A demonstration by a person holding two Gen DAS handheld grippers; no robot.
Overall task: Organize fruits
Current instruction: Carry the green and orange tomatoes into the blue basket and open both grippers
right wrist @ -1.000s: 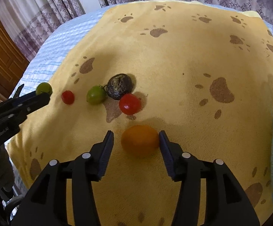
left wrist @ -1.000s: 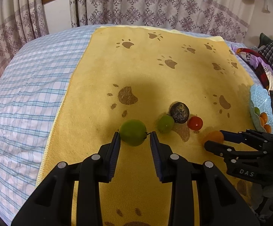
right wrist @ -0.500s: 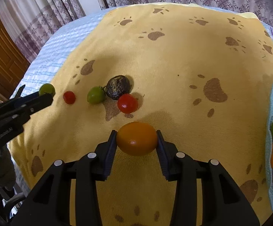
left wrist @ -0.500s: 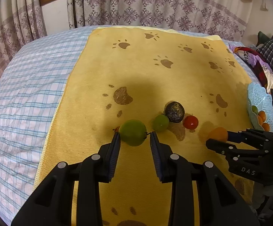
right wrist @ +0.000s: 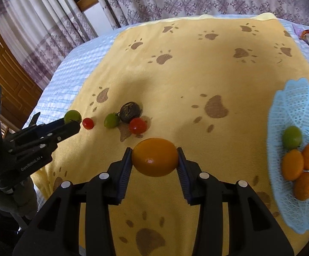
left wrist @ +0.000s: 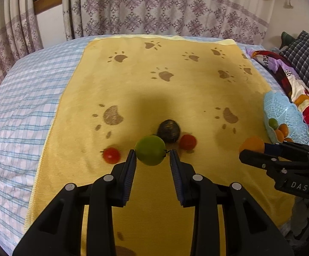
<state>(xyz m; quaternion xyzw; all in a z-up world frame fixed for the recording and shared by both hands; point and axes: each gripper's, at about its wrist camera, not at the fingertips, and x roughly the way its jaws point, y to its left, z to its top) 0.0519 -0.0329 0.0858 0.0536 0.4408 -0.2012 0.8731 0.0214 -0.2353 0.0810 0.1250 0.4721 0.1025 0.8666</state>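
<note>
My left gripper (left wrist: 151, 156) is shut on a green fruit (left wrist: 150, 153) and holds it above the yellow paw-print blanket (left wrist: 175, 85). My right gripper (right wrist: 155, 160) is shut on an orange (right wrist: 155, 156), also clear of the blanket. In the right wrist view, a small red tomato (right wrist: 88, 123), a green fruit (right wrist: 111, 120), a dark wrinkled fruit (right wrist: 130, 112) and a larger red tomato (right wrist: 137, 125) lie in a row on the blanket. The left gripper (right wrist: 73, 121) shows at the left there. A light blue lace basket (right wrist: 297, 106) on the right holds a green fruit (right wrist: 292, 137) and several oranges.
The blanket lies on a blue checked bedsheet (left wrist: 26, 98). Patterned curtains (left wrist: 154, 10) hang behind the bed. Colourful bedding and a checked pillow (left wrist: 303, 57) sit past the basket (left wrist: 286, 115). A wooden door (right wrist: 3, 68) stands at the left.
The right gripper closed on the orange and lifted it. The left gripper rose with the green fruit, uncovering a small red tomato on the blanket.
</note>
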